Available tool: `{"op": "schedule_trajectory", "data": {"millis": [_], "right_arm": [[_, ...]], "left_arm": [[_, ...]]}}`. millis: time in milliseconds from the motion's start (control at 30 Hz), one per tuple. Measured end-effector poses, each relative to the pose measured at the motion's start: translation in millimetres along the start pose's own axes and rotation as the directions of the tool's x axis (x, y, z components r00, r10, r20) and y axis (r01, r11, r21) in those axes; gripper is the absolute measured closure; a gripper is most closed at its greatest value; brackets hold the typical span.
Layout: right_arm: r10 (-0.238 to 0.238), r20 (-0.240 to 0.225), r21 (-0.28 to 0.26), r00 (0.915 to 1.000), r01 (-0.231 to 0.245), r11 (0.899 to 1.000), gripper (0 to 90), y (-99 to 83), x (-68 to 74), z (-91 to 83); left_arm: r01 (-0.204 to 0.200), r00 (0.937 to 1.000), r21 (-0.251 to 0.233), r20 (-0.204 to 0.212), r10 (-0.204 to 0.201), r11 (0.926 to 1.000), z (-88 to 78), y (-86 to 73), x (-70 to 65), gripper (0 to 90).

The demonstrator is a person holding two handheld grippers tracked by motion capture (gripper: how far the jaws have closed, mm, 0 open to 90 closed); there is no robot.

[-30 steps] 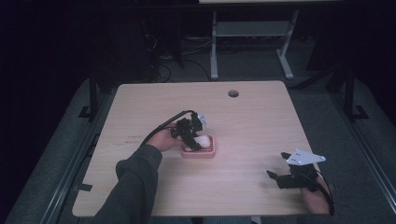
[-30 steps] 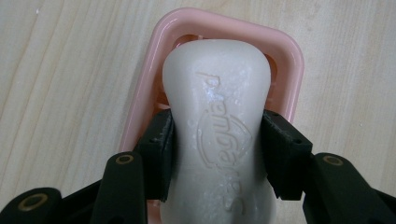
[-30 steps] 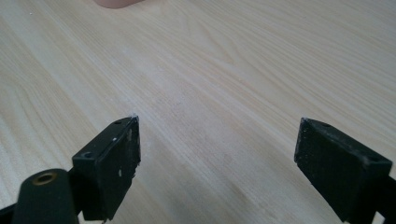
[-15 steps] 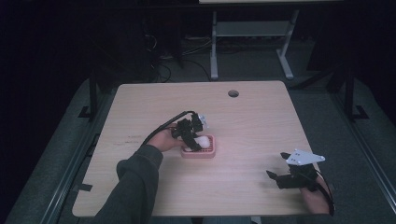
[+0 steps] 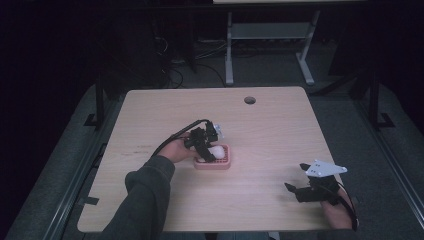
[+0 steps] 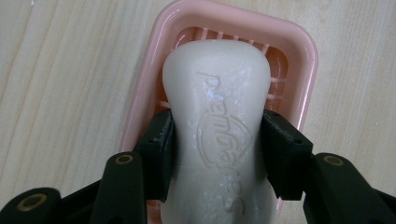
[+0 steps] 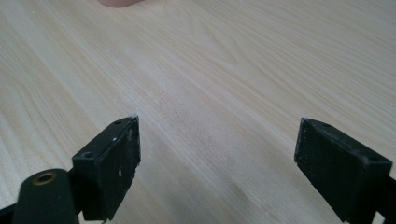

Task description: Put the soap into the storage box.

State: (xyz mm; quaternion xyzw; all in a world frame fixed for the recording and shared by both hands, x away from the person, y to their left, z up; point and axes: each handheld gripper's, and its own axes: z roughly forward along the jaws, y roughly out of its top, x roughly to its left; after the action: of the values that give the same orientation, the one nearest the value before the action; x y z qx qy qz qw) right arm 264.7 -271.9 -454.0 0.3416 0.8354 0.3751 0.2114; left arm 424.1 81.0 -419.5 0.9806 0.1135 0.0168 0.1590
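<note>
My left gripper squeezes a white bar of soap tight between its two black jaws. The soap sits right over the pink soap dish, which lies just under and ahead of my jaws. I think the soap is picked up and almost home, but I cannot tell if it rests in the dish. Letting go is left. My right gripper waits wide open over the bare table, well apart.
</note>
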Motion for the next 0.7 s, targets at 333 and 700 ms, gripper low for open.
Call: {"op": "schedule_trajectory", "data": {"millis": [333, 700], "right_arm": [[-0.013, 0.002, 0.006, 0.9999, 0.012, 1.000, 13.8, 0.6, 0.2, 0.4], [-0.007, 0.001, 0.004, 1.0000, 0.007, 1.000, 13.8, 1.2, 1.3, 1.3]], "left_arm": [[0.002, 0.9999, -0.036, -0.012, -0.003, 0.9993, -11.4, -1.3, -1.4, 45.3], [0.001, 0.9998, -0.045, -0.021, -0.002, 0.9990, -19.1, -1.8, -6.4, 43.6]]}}
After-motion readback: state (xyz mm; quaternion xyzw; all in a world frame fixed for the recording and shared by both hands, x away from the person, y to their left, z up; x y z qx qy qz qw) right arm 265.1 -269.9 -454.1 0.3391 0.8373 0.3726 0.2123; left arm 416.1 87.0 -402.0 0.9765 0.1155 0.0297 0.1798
